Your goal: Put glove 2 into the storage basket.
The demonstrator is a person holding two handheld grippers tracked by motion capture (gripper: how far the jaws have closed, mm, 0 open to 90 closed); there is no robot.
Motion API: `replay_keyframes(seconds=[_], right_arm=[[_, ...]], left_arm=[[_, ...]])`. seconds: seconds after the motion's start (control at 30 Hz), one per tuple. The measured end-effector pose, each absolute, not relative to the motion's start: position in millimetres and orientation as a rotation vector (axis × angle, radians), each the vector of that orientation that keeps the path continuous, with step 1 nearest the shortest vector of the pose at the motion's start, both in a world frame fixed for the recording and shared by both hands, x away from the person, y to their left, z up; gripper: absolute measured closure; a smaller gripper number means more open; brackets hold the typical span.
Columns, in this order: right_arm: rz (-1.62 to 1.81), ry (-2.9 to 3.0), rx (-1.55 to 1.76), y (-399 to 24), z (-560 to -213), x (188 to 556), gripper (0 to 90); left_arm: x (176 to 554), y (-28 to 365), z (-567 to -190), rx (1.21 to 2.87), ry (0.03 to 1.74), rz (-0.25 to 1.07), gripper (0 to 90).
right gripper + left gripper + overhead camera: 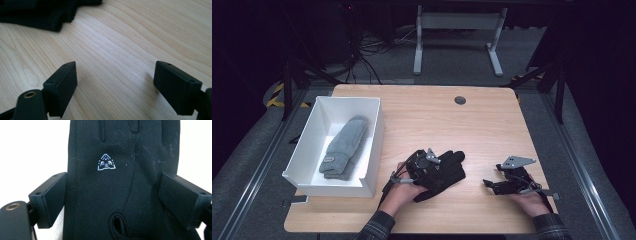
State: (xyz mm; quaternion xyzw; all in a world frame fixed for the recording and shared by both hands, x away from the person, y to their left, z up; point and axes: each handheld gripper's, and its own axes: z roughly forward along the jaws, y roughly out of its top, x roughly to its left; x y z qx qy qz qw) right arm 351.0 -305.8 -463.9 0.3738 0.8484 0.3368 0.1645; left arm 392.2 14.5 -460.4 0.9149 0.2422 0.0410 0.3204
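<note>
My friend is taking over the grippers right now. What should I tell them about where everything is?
Left gripper: jaws open, one on each side of the black glove, not yet closed on it. The glove lies flat on the wooden table, to the right of the box.
Right gripper: open, holding nothing, just above bare table to the right of the glove.
White box: at the table's left, with a grey mitten already lying inside.
Done: the mitten is in the box.
Left, probably: close on the black glove, lift it and put it in the box too.
</note>
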Motion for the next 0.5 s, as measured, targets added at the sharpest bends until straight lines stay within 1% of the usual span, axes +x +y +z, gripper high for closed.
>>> replay_keyframes(seconds=[0.1, 0.17, 0.3, 0.33, 0.4, 0.5], right_arm=[[0.961, 2.418, 1.063, -305.9, -463.9, 351.1, 20.1], [0.961, 2.418, 1.063, -305.9, -463.9, 351.1, 20.1], [0.961, 2.418, 1.063, -305.8, -463.9, 351.0, 20.2], [0.961, 2.418, 1.063, -305.9, -463.9, 351.0, 20.2], [0.962, 2.418, 1.063, -305.9, -463.9, 351.0, 20.2], [0.965, 2.417, 1.057, -306.3, -464.2, 350.9, 20.2]], left_arm=[[390.5, 14.0, -459.2, 2.405, 0.628, 0.098, 17.4], [389.3, 14.2, -457.8, 2.408, 0.607, 0.086, 22.4], [385.9, 13.8, -454.0, 2.424, 0.555, 0.041, 42.5], [385.5, 13.5, -453.7, 2.423, 0.553, 0.036, 49.1], [385.2, 13.3, -453.0, 2.423, 0.559, 0.015, 55.0], [384.9, 13.8, -453.4, 2.407, 0.57, -0.011, 60.0]])
